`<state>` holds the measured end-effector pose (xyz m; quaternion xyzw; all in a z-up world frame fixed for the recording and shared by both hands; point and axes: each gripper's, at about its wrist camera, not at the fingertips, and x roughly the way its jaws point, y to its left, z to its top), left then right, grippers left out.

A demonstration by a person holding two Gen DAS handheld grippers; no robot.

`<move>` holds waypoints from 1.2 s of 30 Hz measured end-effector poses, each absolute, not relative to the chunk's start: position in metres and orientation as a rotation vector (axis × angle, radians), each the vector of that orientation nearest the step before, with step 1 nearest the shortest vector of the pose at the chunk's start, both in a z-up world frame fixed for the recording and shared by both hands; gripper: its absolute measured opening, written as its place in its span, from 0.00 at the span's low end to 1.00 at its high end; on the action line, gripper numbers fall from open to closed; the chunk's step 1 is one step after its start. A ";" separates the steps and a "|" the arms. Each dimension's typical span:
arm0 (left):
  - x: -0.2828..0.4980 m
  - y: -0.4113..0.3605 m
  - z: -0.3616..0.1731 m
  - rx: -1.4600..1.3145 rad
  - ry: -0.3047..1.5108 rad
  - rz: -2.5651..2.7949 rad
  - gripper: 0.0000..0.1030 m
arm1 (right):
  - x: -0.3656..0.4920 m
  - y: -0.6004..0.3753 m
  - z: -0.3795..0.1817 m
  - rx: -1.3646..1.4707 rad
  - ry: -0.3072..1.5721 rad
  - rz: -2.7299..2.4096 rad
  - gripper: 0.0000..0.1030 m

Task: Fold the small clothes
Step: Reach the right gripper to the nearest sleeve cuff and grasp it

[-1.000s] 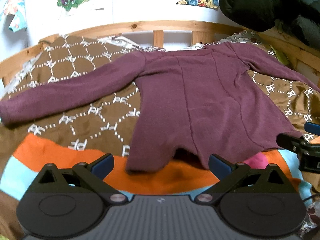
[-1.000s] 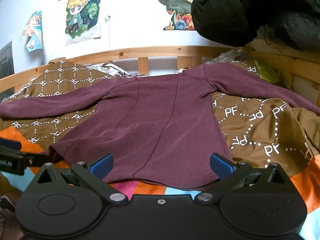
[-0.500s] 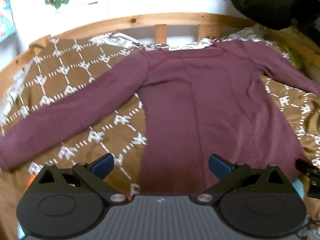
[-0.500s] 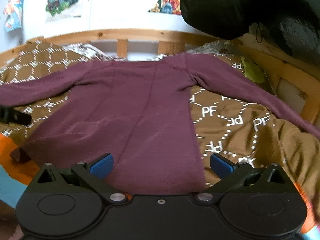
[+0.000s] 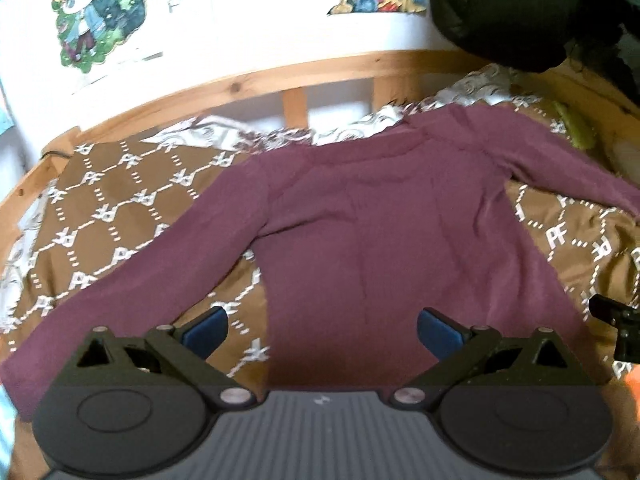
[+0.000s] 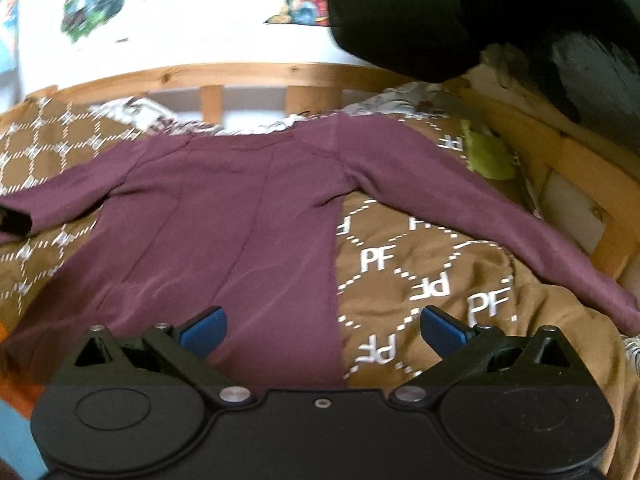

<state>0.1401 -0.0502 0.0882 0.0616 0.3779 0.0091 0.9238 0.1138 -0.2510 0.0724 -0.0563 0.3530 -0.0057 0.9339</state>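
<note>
Maroon long-sleeve top (image 5: 372, 240) lying flat on brown PF-print blanket (image 5: 108, 216) on bed, sleeves spread out left and right, collar at far end by wooden bed rail (image 5: 248, 80). My left tool (image 5: 320, 330) wide open, nothing in it, hovering over near left edge of top. My right tool (image 6: 322, 328) also wide open and empty, over near right edge, half over blanket. Black jacket (image 6: 440, 12) hanging far right. Both views pretty blurry.
</note>
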 end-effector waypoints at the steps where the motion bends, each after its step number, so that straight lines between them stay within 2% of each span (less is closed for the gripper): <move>1: 0.145 -0.055 0.085 0.112 0.777 0.015 1.00 | 0.118 -0.256 0.073 -0.116 0.724 -0.028 1.00; 8: 0.167 -0.081 0.044 0.061 0.866 -0.023 1.00 | 0.141 -0.303 0.065 -0.077 0.736 -0.197 1.00; 14: 0.168 -0.107 0.015 0.190 0.846 -0.092 1.00 | 0.147 -0.347 0.053 0.018 0.748 -0.359 1.00; 19: 0.169 -0.120 0.009 0.228 0.850 -0.121 1.00 | 0.147 -0.373 0.050 0.086 0.686 -0.412 1.00; 24: 0.164 -0.123 0.003 0.250 0.877 -0.123 1.00 | 0.128 -0.398 0.041 0.267 0.538 -0.402 1.00; 36: 0.159 -0.118 -0.001 0.255 0.935 -0.102 1.00 | 0.143 -0.451 0.033 0.527 0.428 -0.459 0.99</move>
